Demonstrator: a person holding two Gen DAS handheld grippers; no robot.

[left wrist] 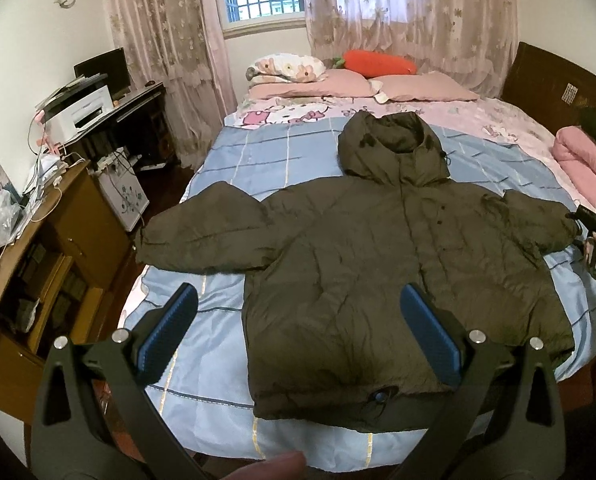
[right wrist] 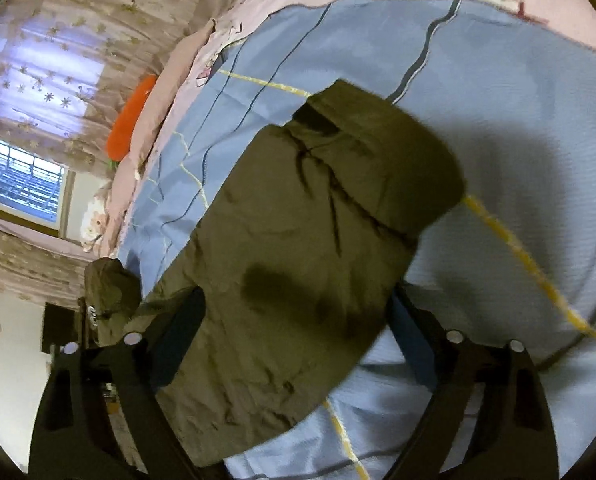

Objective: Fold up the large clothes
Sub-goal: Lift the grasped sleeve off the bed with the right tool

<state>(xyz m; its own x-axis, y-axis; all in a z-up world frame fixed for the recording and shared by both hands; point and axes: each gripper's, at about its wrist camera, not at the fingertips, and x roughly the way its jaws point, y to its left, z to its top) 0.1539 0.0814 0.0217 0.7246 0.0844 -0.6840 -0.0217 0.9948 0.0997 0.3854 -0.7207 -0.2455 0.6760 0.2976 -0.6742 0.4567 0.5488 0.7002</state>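
Observation:
A dark olive hooded puffer jacket lies flat, front up, on the bed, hood towards the pillows and both sleeves spread out. My left gripper hovers open over the jacket's lower left side near the hem, its blue pads wide apart with nothing gripped. In the right wrist view one sleeve runs between the jaws of my right gripper, cuff pointing away; the jaws stand wide on either side of it and do not visibly pinch it. The right gripper also shows at the sleeve's end, held in a hand.
Pink pillows and an orange carrot cushion lie at the bed's head. A folded pink quilt sits on the right edge. A wooden cabinet and a desk with a printer stand close along the bed's left side.

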